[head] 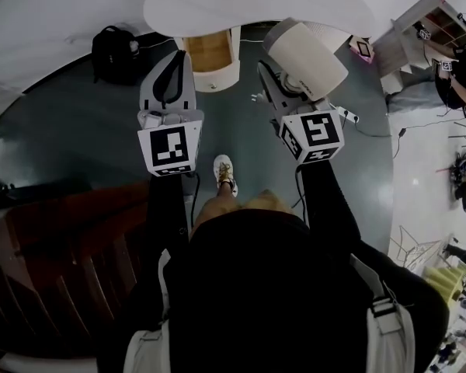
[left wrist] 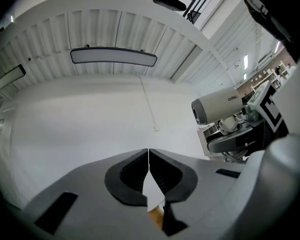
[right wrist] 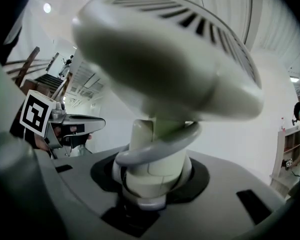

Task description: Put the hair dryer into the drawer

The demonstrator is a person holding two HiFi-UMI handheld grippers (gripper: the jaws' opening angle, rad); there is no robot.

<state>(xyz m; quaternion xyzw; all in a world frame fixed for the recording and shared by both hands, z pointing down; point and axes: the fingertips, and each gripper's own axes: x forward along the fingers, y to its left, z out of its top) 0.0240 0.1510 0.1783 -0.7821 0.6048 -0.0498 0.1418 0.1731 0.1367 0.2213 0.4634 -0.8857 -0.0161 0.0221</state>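
The cream-white hair dryer (head: pixel 304 57) (right wrist: pixel 165 59) is up in the air, with my right gripper (head: pixel 278 90) (right wrist: pixel 152 176) shut on its handle (right wrist: pixel 152 156). A grey cord loop wraps that handle. From the left gripper view the dryer (left wrist: pixel 221 105) shows at the right, barrel pointing left. My left gripper (head: pixel 173 61) (left wrist: pixel 148 156) is shut, its pads touching with nothing between them. Ahead of both grippers, under a white round tabletop (head: pixel 256 2), stands a small white cabinet with an open wooden drawer (head: pixel 210 49).
A black backpack (head: pixel 113 53) lies on the dark floor at the left of the cabinet. Brown wooden stairs (head: pixel 54 247) fill the lower left. A power strip (head: pixel 348 116) lies on the floor at the right; a shelf (head: pixel 423 29) and people are further right.
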